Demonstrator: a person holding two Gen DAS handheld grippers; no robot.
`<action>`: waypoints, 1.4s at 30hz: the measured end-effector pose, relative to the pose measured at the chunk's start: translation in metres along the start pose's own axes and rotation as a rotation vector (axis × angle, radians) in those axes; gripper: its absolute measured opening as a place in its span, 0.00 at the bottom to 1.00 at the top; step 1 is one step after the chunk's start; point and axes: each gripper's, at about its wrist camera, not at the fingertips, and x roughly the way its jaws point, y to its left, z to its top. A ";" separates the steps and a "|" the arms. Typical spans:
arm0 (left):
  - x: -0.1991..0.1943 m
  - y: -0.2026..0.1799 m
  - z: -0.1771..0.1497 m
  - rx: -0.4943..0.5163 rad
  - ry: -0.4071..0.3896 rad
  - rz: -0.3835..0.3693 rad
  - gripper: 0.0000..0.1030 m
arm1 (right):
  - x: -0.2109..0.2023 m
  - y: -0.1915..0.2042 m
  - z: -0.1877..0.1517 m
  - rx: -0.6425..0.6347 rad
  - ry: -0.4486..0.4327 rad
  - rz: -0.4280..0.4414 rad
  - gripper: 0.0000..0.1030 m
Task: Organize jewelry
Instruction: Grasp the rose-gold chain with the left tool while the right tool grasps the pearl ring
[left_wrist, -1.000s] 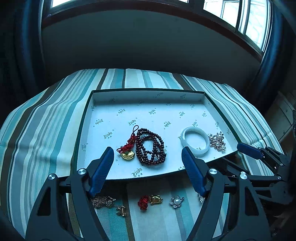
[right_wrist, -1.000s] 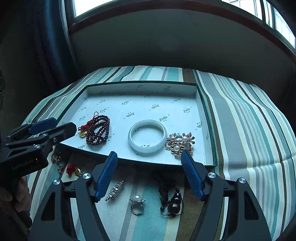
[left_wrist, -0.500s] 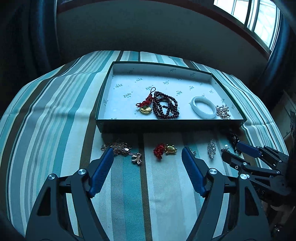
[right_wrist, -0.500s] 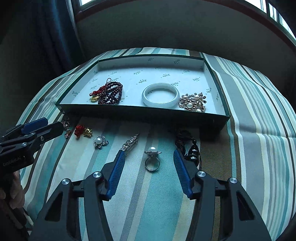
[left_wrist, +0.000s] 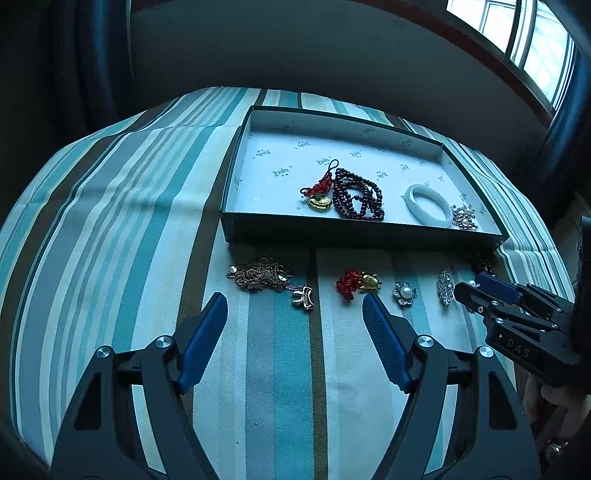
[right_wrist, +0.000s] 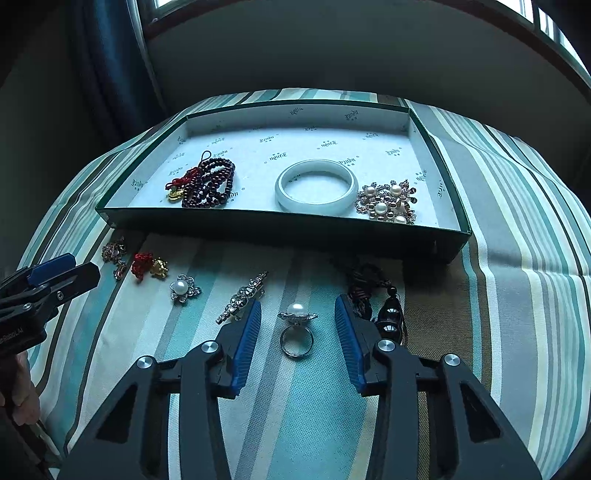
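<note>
My right gripper (right_wrist: 297, 325) has just been closing around the pearl ring (right_wrist: 296, 328) — pads not yet touching. Light, hard, slippery; I'd pinch its band. Left gripper (left_wrist: 294, 321) stands wide, empty.

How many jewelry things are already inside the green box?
4, all near the box's front wall: red-knot gold charm, dark bead bracelet, white bangle, pearl cluster. Nothing seems hidden.

Teal-striped cloth (left_wrist: 110, 221) (white bangle (right_wrist: 316, 186))
</note>
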 end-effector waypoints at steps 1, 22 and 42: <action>0.001 0.000 0.000 -0.001 0.002 0.000 0.73 | 0.000 0.001 0.000 -0.001 -0.001 -0.001 0.39; 0.013 0.016 0.003 -0.031 0.024 0.029 0.73 | -0.008 0.004 -0.002 -0.028 -0.026 0.001 0.22; 0.038 0.016 0.017 0.059 0.020 0.076 0.23 | -0.004 0.001 -0.002 -0.015 -0.014 0.020 0.22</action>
